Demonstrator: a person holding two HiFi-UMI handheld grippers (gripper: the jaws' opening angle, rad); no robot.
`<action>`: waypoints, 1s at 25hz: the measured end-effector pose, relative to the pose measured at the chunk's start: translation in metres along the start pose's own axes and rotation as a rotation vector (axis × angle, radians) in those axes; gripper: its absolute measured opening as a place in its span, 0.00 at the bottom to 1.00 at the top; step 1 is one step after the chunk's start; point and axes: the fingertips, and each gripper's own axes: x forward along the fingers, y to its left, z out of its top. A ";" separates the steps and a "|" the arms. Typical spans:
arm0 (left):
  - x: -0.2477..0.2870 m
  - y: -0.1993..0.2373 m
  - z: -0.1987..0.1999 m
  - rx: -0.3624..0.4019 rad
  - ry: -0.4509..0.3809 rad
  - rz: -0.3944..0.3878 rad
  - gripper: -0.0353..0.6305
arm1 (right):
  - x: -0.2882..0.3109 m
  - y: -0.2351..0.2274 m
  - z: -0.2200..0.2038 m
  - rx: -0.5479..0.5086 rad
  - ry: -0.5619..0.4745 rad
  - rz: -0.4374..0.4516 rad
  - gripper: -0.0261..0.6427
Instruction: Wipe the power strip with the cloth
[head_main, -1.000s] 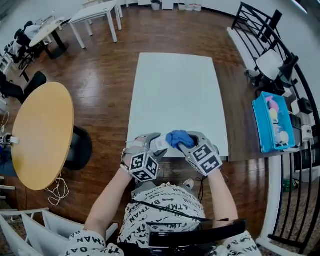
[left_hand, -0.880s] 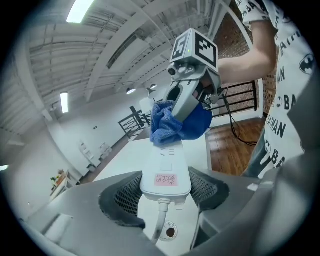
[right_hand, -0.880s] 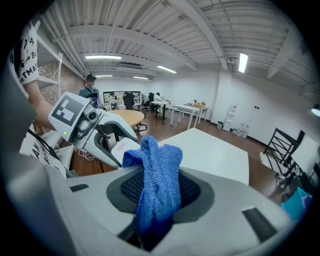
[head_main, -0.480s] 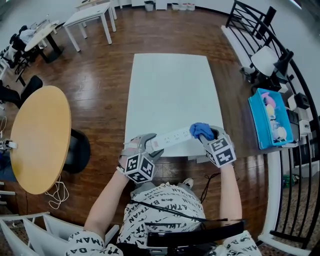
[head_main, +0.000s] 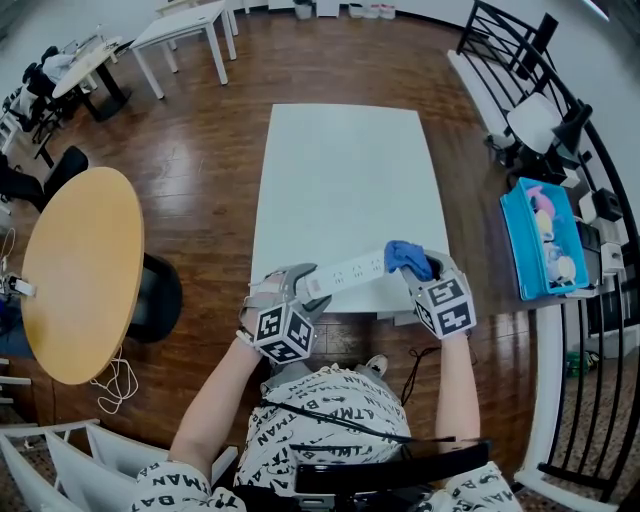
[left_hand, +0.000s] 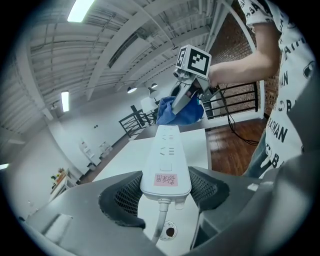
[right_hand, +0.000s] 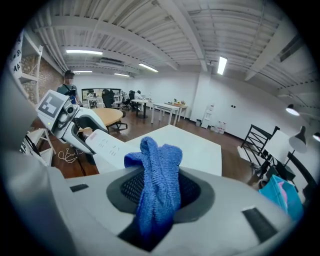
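A white power strip (head_main: 345, 272) hangs over the near edge of the white table (head_main: 345, 180), and my left gripper (head_main: 300, 288) is shut on its cable end. In the left gripper view the power strip (left_hand: 165, 165) sits pinched between both pads, with a pink label near the cable. My right gripper (head_main: 418, 268) is shut on a blue cloth (head_main: 405, 256), which rests at the strip's far right end. The right gripper view shows the cloth (right_hand: 157, 185) bunched between the jaws, and the strip (right_hand: 107, 146) with the left gripper lies to its left.
A round wooden table (head_main: 80, 270) stands to the left over a dark stool. At the right, a blue bin (head_main: 542, 240) with small items sits by black railings. The strip's cable (head_main: 415, 362) hangs down toward the wooden floor.
My right gripper slid the blue cloth along the strip from near the left gripper to the strip's right end, then stayed there. The left gripper kept its hold in place.
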 end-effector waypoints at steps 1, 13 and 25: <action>0.001 0.000 0.001 -0.003 0.000 0.000 0.48 | 0.002 0.008 0.002 -0.007 -0.002 0.013 0.24; 0.008 0.006 0.003 0.011 0.020 0.004 0.48 | 0.014 0.054 0.018 -0.095 0.024 0.053 0.24; 0.016 0.004 0.007 0.036 0.017 -0.003 0.48 | 0.021 0.144 0.053 -0.073 -0.049 0.346 0.24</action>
